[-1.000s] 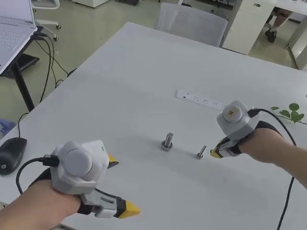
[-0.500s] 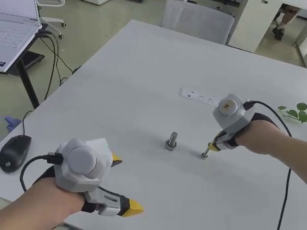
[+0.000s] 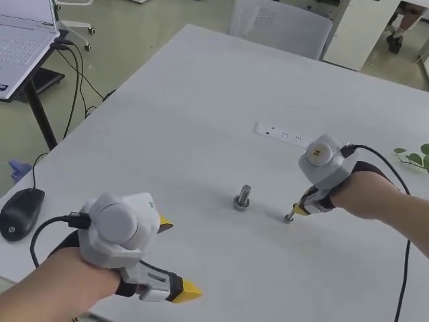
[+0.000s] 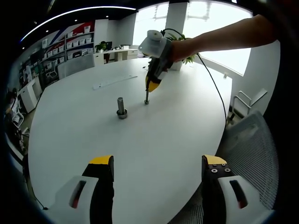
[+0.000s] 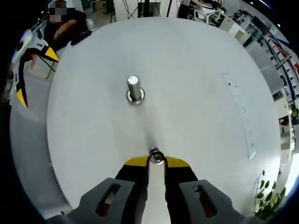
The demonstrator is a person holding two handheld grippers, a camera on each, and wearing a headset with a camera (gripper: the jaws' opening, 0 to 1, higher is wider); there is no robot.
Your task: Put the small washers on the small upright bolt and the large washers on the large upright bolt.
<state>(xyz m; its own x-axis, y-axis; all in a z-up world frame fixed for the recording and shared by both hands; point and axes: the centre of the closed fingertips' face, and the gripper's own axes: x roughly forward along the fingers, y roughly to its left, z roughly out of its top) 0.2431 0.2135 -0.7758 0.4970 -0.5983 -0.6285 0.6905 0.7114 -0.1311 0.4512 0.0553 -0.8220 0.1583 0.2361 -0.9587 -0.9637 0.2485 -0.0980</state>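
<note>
The large upright bolt [image 3: 242, 198] [image 4: 121, 108] [image 5: 135, 88] stands mid-table with a washer [image 5: 134, 97] around its foot. To its right stands the small upright bolt [image 3: 289, 217] [image 4: 146, 99]. My right gripper [image 3: 301, 210] [image 4: 152, 85] [image 5: 156, 162] is tipped down onto the top of the small bolt. Its jaws are nearly together around a small ring-shaped washer [image 5: 156, 155] sitting at the bolt's top. My left gripper [image 3: 175, 258] [image 4: 157, 161] [image 5: 35, 74] hovers open and empty over the table's near left edge, well away from both bolts.
A white power strip [image 3: 285, 136] [image 5: 240, 112] lies behind the bolts. Off the white table's [image 3: 167, 121] left edge are a mouse [image 3: 20, 211] and a laptop [image 3: 20, 33]. A chair [image 3: 281, 27] stands at the far side, with plant leaves [image 3: 412, 157] at the right.
The right gripper has moved left from beside the small bolt until its tips are over the bolt's top. The left gripper has stayed at the near edge.
</note>
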